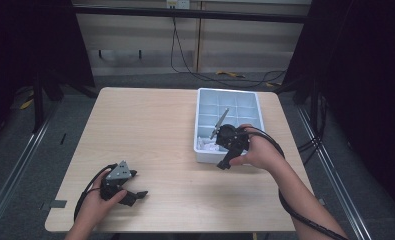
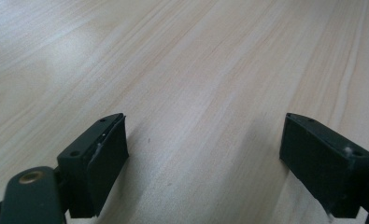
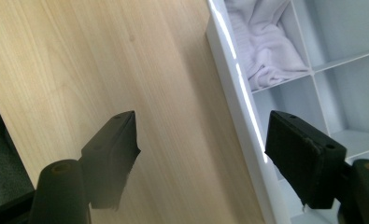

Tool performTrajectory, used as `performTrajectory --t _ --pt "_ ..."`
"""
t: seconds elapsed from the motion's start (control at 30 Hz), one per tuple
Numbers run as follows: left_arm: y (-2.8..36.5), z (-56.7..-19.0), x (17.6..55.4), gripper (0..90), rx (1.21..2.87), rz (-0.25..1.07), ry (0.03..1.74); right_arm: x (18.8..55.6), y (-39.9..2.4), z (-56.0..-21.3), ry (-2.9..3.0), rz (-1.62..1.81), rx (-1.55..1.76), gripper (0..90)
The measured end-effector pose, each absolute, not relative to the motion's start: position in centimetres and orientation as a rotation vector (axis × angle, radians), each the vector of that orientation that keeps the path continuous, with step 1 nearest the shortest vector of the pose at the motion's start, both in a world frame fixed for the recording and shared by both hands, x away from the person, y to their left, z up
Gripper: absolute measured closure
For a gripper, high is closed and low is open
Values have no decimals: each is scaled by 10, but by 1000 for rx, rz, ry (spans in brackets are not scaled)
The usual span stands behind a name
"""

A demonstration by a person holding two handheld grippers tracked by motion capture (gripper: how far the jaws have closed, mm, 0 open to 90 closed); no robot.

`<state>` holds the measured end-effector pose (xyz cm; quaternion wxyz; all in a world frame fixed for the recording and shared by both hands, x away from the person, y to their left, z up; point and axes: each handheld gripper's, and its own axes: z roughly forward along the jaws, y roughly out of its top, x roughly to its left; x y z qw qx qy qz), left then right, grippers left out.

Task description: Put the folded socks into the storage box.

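Note:
A white box [image 1: 228, 97] with several compartments stands at the table's right side. A crumpled white cloth [image 1: 205, 146] lies in its near-left compartment, and the right gripper view shows the same cloth [image 3: 268, 51] behind the box's rim [image 3: 236, 84]. My right gripper [image 1: 224, 163] hangs over the box's near edge, open; in its own view the right gripper [image 3: 201, 135] has one jaw above the wood and the other above the compartments, with nothing between them. My left gripper [image 1: 134, 196] rests low at the front left. Seen up close, the left gripper [image 2: 205, 135] is open over bare wood.
The pale wooden table [image 1: 155, 130] ends close in front of the left hand. A thick black cable [image 1: 305, 217] trails from the right gripper along the forearm. Black frame posts [image 1: 37, 95] stand on both sides, and loose cables [image 1: 205, 75] lie on the floor behind.

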<state>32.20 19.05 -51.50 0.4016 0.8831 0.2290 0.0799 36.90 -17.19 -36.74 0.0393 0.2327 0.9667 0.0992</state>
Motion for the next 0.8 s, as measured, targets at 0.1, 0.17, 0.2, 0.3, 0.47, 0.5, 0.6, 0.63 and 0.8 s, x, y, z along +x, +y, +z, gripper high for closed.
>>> performTrajectory --t 0.1,0.17,0.2,0.3,0.47,0.5,0.6,0.63,0.8 --pt "191 -515 322 150 2233 200 581 365 -176 -369 2964 322 707 249" --pt "191 -515 322 150 2233 200 580 362 -179 -370 2959 321 707 247" --pt "191 -515 322 150 2233 200 581 360 -180 -371 2960 319 699 246" --pt "191 -515 322 150 2233 199 581 355 -183 -375 2965 324 699 243" --pt "191 -515 322 150 2233 199 582 347 -190 -380 2962 319 700 240" --pt "191 -515 322 150 2233 200 582 346 -192 -381 2960 317 707 241" --pt "191 -515 322 150 2233 200 581 342 -196 -383 2962 330 700 241" --pt "191 -515 322 150 2233 200 581 341 -197 -384 2960 321 697 241" --pt "191 -515 322 150 2233 199 581 335 -204 -387 2957 328 711 239"
